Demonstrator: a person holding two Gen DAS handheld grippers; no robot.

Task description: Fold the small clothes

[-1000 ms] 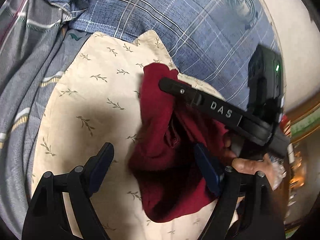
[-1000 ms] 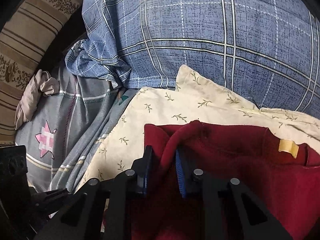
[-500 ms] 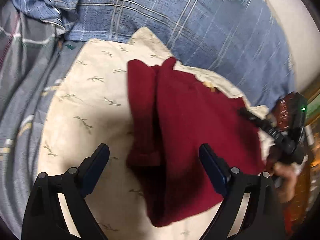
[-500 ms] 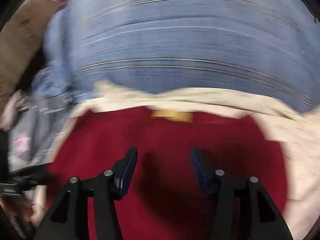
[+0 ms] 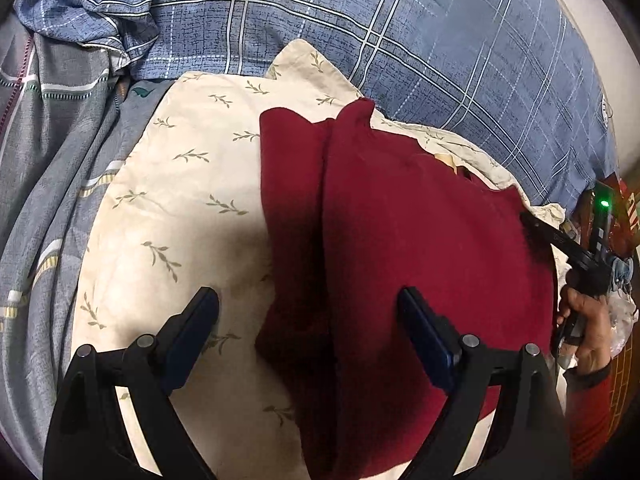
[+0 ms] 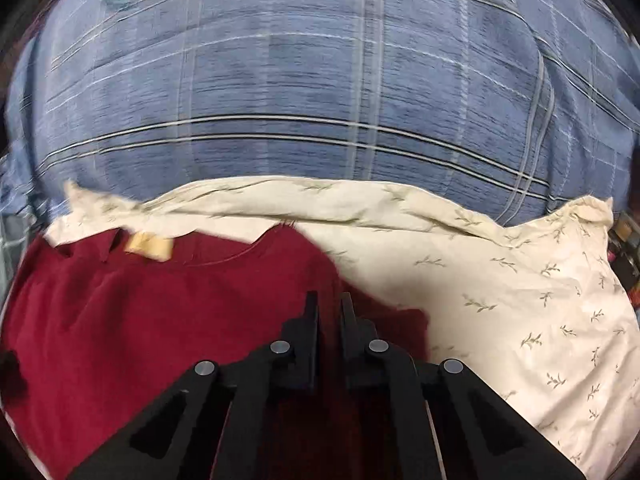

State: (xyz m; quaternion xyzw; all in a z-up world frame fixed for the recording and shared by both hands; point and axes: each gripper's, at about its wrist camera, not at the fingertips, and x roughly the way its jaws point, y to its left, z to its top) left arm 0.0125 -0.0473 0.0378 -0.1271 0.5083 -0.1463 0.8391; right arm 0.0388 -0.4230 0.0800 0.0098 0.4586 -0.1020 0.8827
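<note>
A dark red small garment (image 5: pixel 420 248) lies on a cream pillowcase with a leaf print (image 5: pixel 168 208); its left side is folded over in a long strip (image 5: pixel 292 216). My left gripper (image 5: pixel 308 316) is open and empty, hovering over the garment's near edge. In the right wrist view the garment (image 6: pixel 160 320) shows a tan neck label (image 6: pixel 150 245). My right gripper (image 6: pixel 329 312) has its jaws nearly closed on the garment's right edge. The right gripper's body also shows in the left wrist view (image 5: pixel 576 256).
A blue plaid quilt (image 5: pixel 420 40) bulges behind the pillowcase, also filling the right wrist view (image 6: pixel 320 80). Grey striped bedding (image 5: pixel 52 152) lies to the left. Cluttered items (image 5: pixel 624 216) sit at the far right edge.
The right gripper let go of the garment's left side, swung to the right edge, and closed there. The garment now lies spread flatter. The left gripper stayed open.
</note>
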